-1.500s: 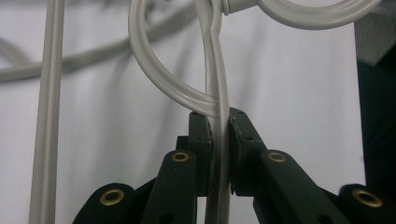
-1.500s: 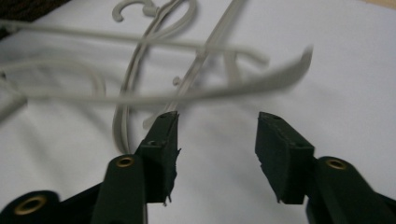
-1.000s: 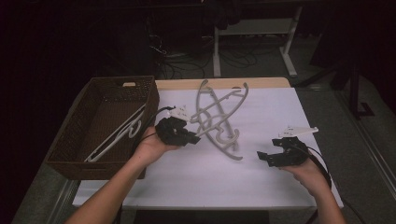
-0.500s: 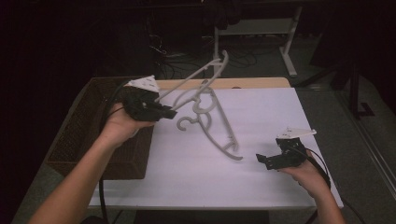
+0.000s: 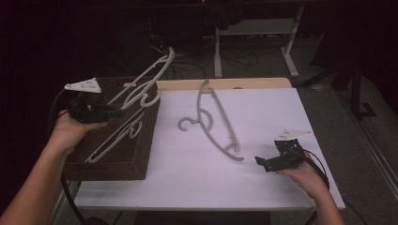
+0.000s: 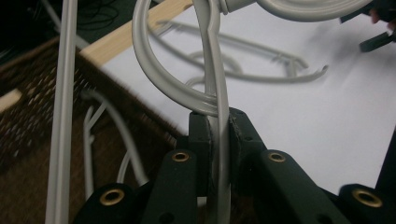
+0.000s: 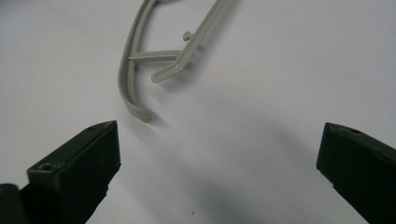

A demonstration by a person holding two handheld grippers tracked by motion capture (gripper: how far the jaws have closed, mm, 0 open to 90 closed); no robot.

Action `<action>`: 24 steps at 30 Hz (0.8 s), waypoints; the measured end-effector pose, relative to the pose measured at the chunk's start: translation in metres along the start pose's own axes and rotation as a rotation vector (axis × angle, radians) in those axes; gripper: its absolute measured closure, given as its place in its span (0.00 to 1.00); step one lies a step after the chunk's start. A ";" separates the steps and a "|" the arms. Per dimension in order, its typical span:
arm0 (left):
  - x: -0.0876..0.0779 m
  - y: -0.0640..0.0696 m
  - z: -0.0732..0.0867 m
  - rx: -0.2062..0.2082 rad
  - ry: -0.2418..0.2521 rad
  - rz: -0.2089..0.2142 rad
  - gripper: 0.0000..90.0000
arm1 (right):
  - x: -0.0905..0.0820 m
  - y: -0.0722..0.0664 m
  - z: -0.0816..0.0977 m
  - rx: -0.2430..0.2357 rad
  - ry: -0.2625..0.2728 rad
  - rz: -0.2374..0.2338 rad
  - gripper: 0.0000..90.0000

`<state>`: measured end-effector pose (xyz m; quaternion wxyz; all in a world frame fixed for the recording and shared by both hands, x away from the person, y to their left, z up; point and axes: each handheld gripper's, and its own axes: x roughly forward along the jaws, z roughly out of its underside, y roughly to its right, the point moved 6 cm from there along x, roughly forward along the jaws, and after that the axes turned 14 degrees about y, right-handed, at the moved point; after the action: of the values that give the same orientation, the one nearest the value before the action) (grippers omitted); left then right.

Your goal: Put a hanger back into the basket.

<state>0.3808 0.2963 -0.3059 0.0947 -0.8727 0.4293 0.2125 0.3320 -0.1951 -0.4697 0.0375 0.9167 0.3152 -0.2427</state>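
Note:
My left gripper (image 5: 115,112) is shut on a grey plastic hanger (image 5: 148,79), held tilted in the air over the brown wicker basket (image 5: 141,159). In the left gripper view the jaws pinch the held hanger's arm (image 6: 218,140) just below its hook. Another grey hanger (image 5: 117,136) lies inside the basket. A further grey hanger (image 5: 216,122) lies flat on the white table (image 5: 263,108). My right gripper (image 5: 260,161) stands open low over the table at the right, near that flat hanger's end (image 7: 135,105); nothing is between its jaws.
The basket stands at the table's left edge. A wooden strip (image 5: 244,83) runs along the table's far edge. Behind the table there is a dark floor with cables and white desk legs (image 5: 291,51).
My left gripper has carried its hanger leftwards from the middle of the table to above the basket. The right gripper has stayed in place, open.

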 end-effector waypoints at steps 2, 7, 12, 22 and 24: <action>-0.007 -0.007 0.012 -0.017 -0.004 -0.010 0.90 | 0.000 0.000 0.000 -0.001 -0.003 0.001 0.00; -0.020 -0.022 0.043 -0.045 -0.024 -0.024 0.90 | 0.001 0.002 0.002 -0.004 -0.005 0.003 0.00; -0.028 -0.032 0.066 -0.076 -0.047 -0.032 0.90 | 0.002 0.002 0.003 -0.001 -0.009 0.006 0.00; -0.031 -0.041 0.092 -0.125 -0.110 -0.046 0.90 | 0.003 0.002 0.004 0.000 -0.015 0.010 0.00; -0.031 -0.043 0.095 -0.136 -0.122 -0.050 0.90 | 0.004 0.003 0.004 0.000 -0.016 0.010 0.00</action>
<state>0.3707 0.3777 -0.3777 0.0668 -0.8730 0.3852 0.2916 0.3343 -0.1960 -0.4752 0.0414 0.9163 0.3105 -0.2496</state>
